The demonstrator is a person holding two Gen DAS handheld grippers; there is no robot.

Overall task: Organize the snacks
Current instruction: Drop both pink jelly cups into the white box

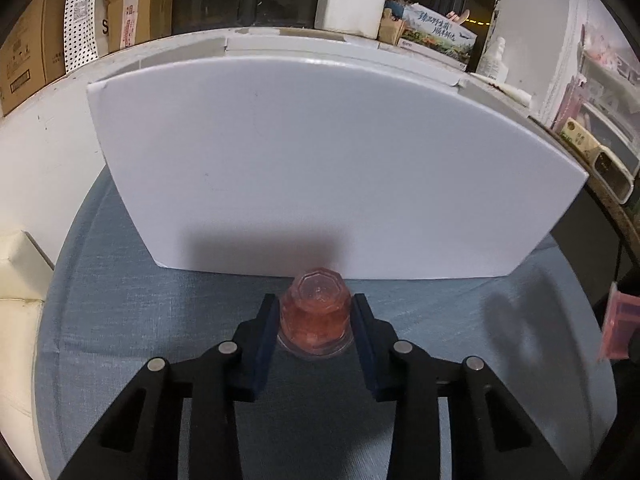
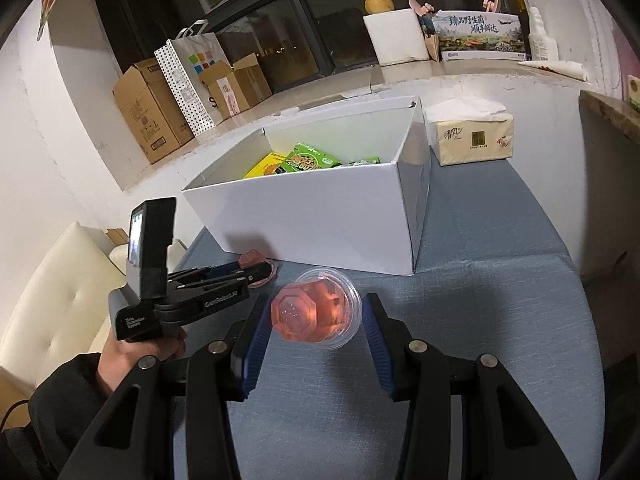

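Observation:
A pink jelly cup (image 1: 314,316) stands upside down on the blue tablecloth (image 1: 120,320), close to the front wall of the white box (image 1: 320,168). My left gripper (image 1: 315,300) is shut on it, one pad against each side. In the right wrist view that same left gripper (image 2: 262,270) sits low at the box's near corner with the cup (image 2: 256,260) between its fingers. My right gripper (image 2: 316,300) is shut on a second pink jelly cup (image 2: 316,312), held tilted above the cloth. The open white box (image 2: 320,220) holds green and yellow snack packets (image 2: 304,162).
A tissue pack (image 2: 470,136) stands right of the box. Cardboard boxes (image 2: 148,112) and a dotted paper bag (image 2: 188,80) line the window ledge behind. A cream sofa (image 2: 52,300) lies left of the table. A person's hand (image 2: 140,348) holds the left gripper.

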